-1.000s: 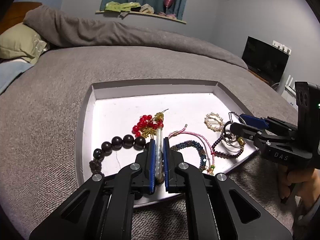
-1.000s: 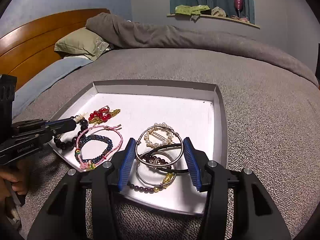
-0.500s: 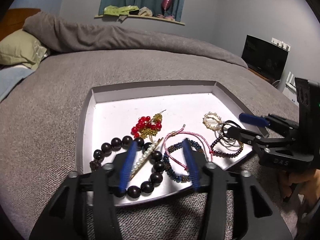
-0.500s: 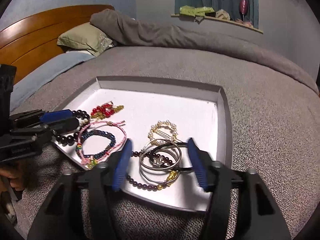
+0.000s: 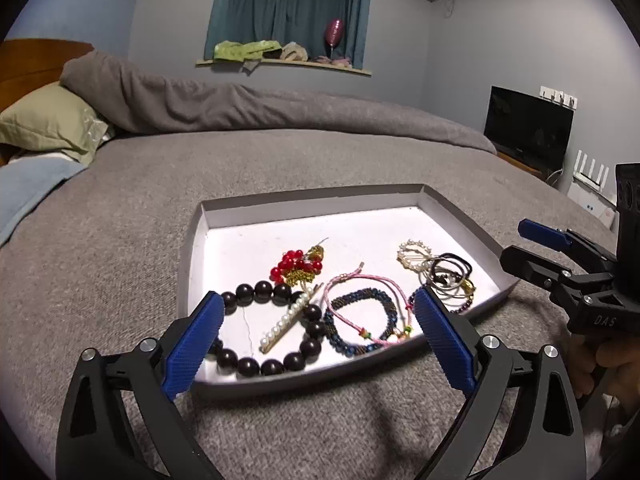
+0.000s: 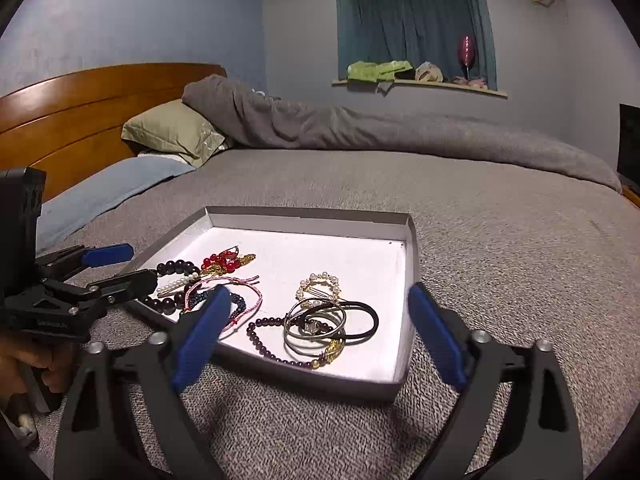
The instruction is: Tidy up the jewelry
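A shallow grey tray (image 5: 192,248) with a white floor lies on the bed. At its near left a pearl hair clip (image 5: 286,322) rests across a dark bead bracelet (image 5: 264,292), by a red bead piece (image 5: 294,266). My left gripper (image 5: 316,300) hovers at the tray's near edge, its jaws opening wide and nothing gripped between them. Silver bangles (image 6: 316,324), a black hair tie (image 6: 370,320) and a purple bead string (image 6: 260,344) lie loose beyond my right gripper (image 6: 319,291), whose jaws are also opening and grip nothing. Pink and blue bracelets (image 5: 360,294) sit mid-tray.
A pearl ring clip (image 6: 318,286) lies behind the bangles. Grey bedding (image 6: 500,220) surrounds the tray. A green pillow (image 6: 172,132) and wooden headboard (image 6: 80,108) are far left, a rolled duvet (image 5: 240,108) at the back, a dark screen (image 5: 528,128) on the right. A hand (image 6: 28,364) holds the left gripper.
The left gripper opened and let go of the pearl hair clip, which now lies on the dark bracelet. The right gripper spread away from the bangles. Both drew back from the tray.
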A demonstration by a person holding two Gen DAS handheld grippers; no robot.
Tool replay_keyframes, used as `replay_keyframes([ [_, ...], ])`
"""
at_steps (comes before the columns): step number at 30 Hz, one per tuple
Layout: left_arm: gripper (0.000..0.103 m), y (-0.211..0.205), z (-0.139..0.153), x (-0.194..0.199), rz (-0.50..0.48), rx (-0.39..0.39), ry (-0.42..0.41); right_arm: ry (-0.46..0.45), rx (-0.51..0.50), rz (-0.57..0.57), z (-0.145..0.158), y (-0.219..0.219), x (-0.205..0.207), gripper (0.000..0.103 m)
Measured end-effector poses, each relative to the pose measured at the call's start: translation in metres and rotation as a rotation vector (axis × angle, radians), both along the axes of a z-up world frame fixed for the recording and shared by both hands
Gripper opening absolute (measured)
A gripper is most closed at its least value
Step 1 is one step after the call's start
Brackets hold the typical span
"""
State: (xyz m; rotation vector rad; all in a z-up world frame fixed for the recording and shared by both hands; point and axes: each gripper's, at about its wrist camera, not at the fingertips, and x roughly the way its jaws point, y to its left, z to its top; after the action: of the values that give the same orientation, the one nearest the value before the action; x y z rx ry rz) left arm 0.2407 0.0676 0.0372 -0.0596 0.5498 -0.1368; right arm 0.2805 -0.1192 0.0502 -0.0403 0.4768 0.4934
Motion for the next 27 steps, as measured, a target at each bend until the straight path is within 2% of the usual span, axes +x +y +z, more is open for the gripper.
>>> replay_keyframes([
  [3,0.097,-0.005,0.000,-0.012,0.000,0.013,-0.015,-0.011,0.005,-0.011,0.000,-0.002,-0.008,0.097],
  [7,0.098,-0.013,0.000,-0.028,0.004,0.040,-0.035,0.000,0.020,-0.013,-0.002,-0.006,-0.022,0.097],
  [11,0.098,-0.018,-0.003,-0.043,0.003,0.026,-0.054,-0.004,0.008,-0.004,-0.003,-0.005,-0.039,0.097],
  [21,0.098,-0.019,-0.003,-0.076,0.072,0.035,-0.182,-0.025,0.024,-0.010,-0.005,-0.004,-0.065,0.098],
  [27,0.098,-0.011,-0.002,-0.080,0.095,0.006,-0.208,-0.091,0.008,-0.024,-0.004,-0.002,-0.081,0.098],
])
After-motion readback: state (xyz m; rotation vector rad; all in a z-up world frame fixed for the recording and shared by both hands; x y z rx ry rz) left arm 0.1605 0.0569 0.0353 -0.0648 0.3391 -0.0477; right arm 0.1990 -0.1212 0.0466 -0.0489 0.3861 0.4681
